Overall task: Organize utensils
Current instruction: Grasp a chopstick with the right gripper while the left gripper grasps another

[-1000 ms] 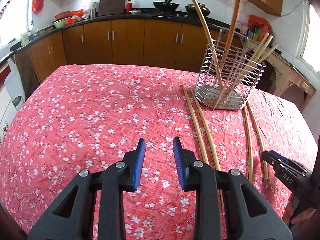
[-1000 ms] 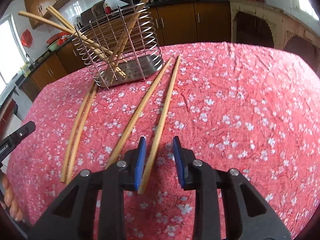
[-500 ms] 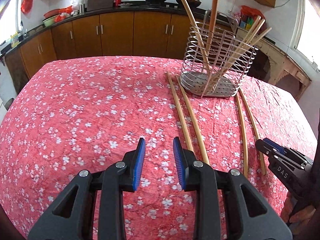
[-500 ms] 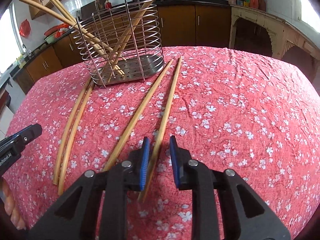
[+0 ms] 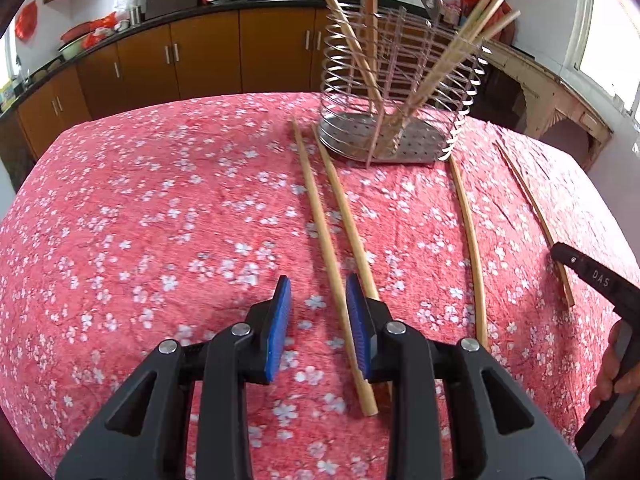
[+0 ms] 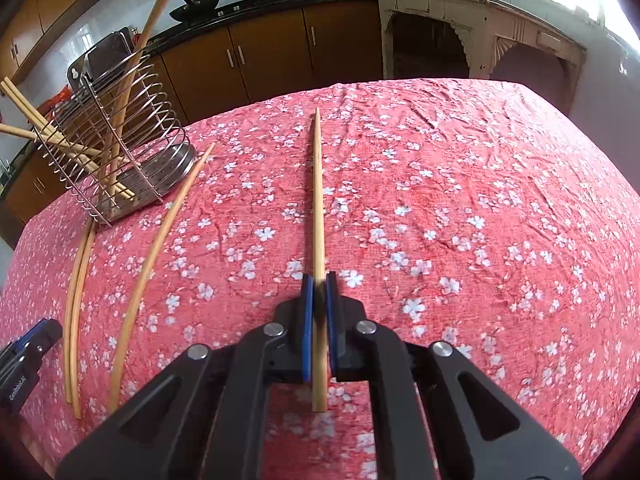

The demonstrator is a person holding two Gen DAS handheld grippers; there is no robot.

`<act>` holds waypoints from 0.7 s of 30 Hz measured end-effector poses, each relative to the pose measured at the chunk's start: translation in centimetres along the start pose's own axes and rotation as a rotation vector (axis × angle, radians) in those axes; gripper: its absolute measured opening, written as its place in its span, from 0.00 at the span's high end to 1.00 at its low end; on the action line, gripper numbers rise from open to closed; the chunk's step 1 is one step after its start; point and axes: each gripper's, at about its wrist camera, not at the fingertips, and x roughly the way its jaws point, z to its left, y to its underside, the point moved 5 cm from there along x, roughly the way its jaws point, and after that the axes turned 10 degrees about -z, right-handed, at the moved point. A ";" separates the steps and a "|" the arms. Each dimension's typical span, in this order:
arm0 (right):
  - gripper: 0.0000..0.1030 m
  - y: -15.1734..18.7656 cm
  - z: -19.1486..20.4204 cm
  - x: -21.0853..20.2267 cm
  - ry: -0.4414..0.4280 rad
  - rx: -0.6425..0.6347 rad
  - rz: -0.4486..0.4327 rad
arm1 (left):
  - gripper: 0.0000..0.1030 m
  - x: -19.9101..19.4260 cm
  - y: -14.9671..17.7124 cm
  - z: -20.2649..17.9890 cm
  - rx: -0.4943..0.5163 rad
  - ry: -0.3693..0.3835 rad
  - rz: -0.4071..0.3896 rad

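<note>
Right gripper (image 6: 319,284) first: its blue pads (image 6: 307,320) are pinched tight on a single chopstick (image 6: 318,208), gripping it close to its near end. The stick runs straight up the middle of the right wrist frame, its short tail poking out below the pads and its thin tip reaching toward the far edge of the table. Whether it's lifted off the red floral tablecloth (image 6: 480,220) or just lying on it, I honestly can't tell.

Left of it, another chopstick (image 6: 160,248) lies loose on the cloth, angling up toward the wire utensil holder (image 6: 120,160) in the upper left of the frame. Further left is a pair of chopsticks (image 6: 76,300) lying side by side, touching. The holder already has several sticks leaning in it, poking out past the rim.

Left gripper (image 5: 316,300): spread wide, nothing between the pads. It sits at bottom centre of the left wrist frame, low over the cloth. The nearer stick (image 5: 328,248) of the pair runs through the gap between the pads without touching either, and its partner (image 5: 348,216) passes behind the right-hand pad. Both point up toward the utensil holder (image 5: 400,80) at top centre. The right gripper's black body shows at the right edge.
</note>
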 end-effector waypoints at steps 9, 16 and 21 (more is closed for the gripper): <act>0.93 0.5 0.7 -0.2 -0.021 -0.059 -0.009 | 0.93 1.0 0.0 -0.3 0.035 -0.068 0.001; 0.93 0.8 -0.2 -0.7 -0.017 -0.088 -0.020 | 0.93 0.4 -0.4 5.5 -0.036 -0.131 0.009; 0.92 1.3 -0.7 -1.3 -0.027 -0.104 -0.022 | 0.93 0.0 0.0 6.5 -0.021 -0.108 -0.005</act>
